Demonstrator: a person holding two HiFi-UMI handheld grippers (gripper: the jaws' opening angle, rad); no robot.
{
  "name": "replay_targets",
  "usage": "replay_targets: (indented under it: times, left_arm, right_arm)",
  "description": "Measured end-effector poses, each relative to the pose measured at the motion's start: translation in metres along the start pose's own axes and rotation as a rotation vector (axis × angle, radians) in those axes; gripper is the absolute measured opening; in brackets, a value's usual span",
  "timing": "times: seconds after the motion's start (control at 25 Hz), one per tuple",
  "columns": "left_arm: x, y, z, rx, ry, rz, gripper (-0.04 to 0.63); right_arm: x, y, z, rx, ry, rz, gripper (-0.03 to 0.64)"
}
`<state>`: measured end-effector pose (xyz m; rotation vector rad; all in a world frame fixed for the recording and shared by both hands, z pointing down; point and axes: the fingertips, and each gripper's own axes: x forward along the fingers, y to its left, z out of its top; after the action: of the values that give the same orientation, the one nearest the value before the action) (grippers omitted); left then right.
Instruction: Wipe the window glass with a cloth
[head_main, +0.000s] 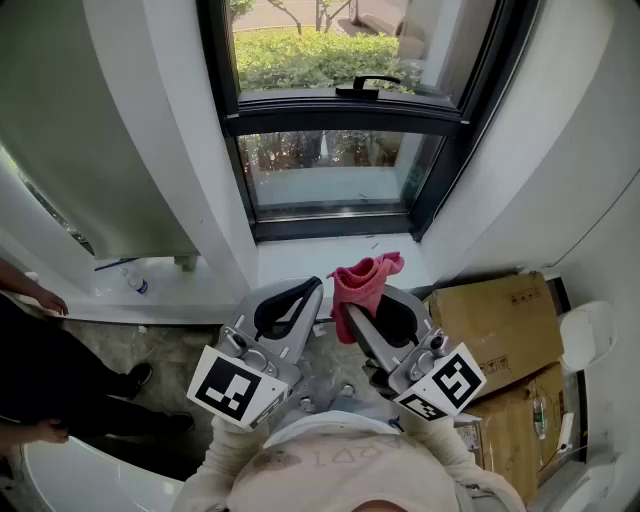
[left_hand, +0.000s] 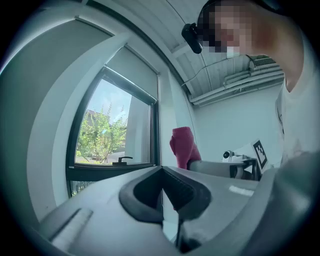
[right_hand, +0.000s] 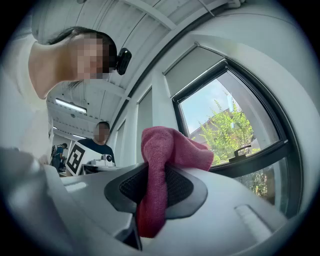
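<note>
We've got right gripper clamped on cloth; left gripper closed, empty; window at 12 o'clock.

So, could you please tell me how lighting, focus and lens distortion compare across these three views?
Head view: even daylight, window glass bright but not blown out, only mild bending of lines. Left gripper view: strong fisheye, dark vignette at the corners, window frame bowed, near jaws soft. Right gripper view: same fisheye and vignette, pink cloth sharp enough to show its weave.
</note>
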<state>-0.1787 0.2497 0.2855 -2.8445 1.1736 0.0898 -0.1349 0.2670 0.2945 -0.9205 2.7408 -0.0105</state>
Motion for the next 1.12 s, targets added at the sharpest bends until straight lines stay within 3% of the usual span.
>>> replay_targets:
  times: [1.12]
  left_arm:
    - [-0.027, 0.009, -0.001, -0.006, -0.047, -0.023, 0.0]
  right_arm:
    - [0.002, 0.029, -0.007, -0.014, 0.004, -0.033, 0.107]
